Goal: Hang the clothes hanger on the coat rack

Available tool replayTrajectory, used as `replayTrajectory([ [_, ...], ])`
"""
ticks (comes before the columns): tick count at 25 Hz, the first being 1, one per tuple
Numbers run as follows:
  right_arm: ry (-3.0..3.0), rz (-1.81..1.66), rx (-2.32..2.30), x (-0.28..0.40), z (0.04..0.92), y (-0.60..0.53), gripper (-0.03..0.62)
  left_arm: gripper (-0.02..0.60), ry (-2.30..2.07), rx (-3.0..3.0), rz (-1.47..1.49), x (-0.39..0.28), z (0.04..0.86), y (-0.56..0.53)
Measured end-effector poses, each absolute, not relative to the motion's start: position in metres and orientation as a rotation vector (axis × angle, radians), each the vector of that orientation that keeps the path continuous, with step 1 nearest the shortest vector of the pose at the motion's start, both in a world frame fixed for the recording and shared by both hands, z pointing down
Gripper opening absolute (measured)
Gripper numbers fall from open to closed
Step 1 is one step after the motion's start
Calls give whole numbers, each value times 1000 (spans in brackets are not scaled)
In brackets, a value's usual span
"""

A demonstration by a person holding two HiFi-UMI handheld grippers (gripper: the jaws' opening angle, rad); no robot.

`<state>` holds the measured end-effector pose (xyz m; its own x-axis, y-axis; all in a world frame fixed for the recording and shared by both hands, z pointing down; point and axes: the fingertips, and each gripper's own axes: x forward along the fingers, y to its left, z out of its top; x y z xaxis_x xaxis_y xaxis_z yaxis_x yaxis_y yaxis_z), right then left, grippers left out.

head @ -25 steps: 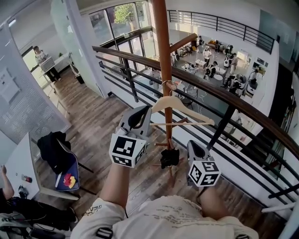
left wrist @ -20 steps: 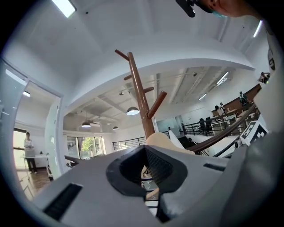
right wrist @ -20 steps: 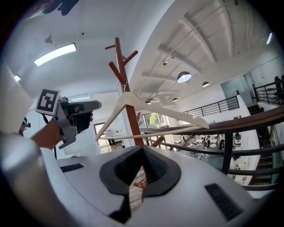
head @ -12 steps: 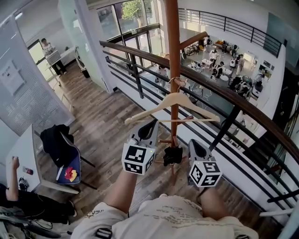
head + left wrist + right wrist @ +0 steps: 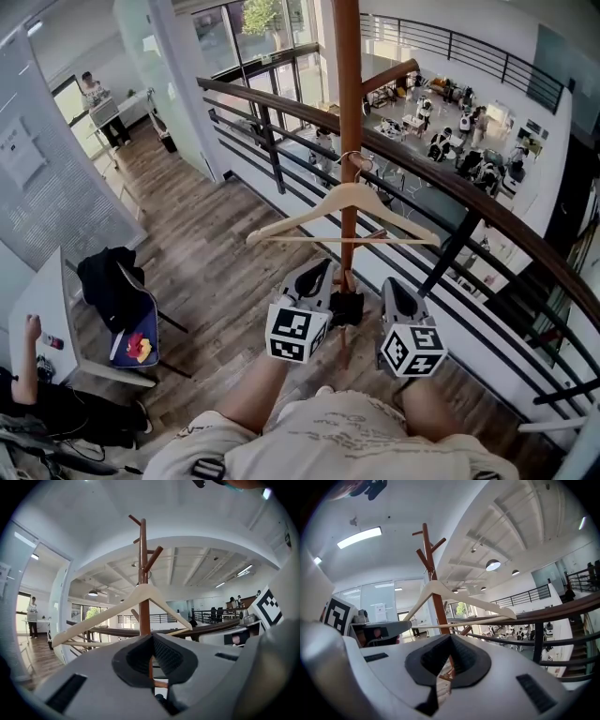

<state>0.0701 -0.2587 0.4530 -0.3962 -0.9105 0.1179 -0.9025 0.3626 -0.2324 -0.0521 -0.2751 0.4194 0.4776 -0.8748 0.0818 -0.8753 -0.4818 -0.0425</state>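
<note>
1. a dark wooden railing [image 5: 281,102] with black bars runs diagonally across the head view, above a lower hall where people stand well apart.
2. the coat rack [image 5: 348,94] is a tall brown pole just inside the railing. both gripper views show its short angled pegs near the top [image 5: 143,573] [image 5: 431,564].
3. the clothes hanger [image 5: 300,216], pale wood with a thin crossbar, hangs on the rack by its metal hook over a peg. its arms spread to either side of the pole [image 5: 103,613] [image 5: 478,601].
4. a chair [image 5: 131,328] stands on the plank floor at the left with a black garment [image 5: 101,281] draped over it.
5. the left gripper [image 5: 319,274] is below the hanger and apart from it. its own view shows the dark pads together at the tip with nothing between them [image 5: 151,637].
6. the right gripper [image 5: 392,289] is just beside the left one, also under the hanger. its jaws are closed and empty [image 5: 450,638].
7. each gripper has a marker cube [image 5: 296,335] [image 5: 411,350] printed with black-and-white square codes and no letters.
8. the print on the person's shirt and on a sheet on the left wall is too small to read.
</note>
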Motion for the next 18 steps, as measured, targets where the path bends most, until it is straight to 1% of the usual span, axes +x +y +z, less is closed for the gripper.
replayTrajectory([
  [7,2634,-354,-1719,69,453,-256,-2,5,-1532,2670,217,-37,434,-276],
  [18,2625,-375,-1728,72,457,-251,-2,5,-1509,2657,237,-33,439,-271],
])
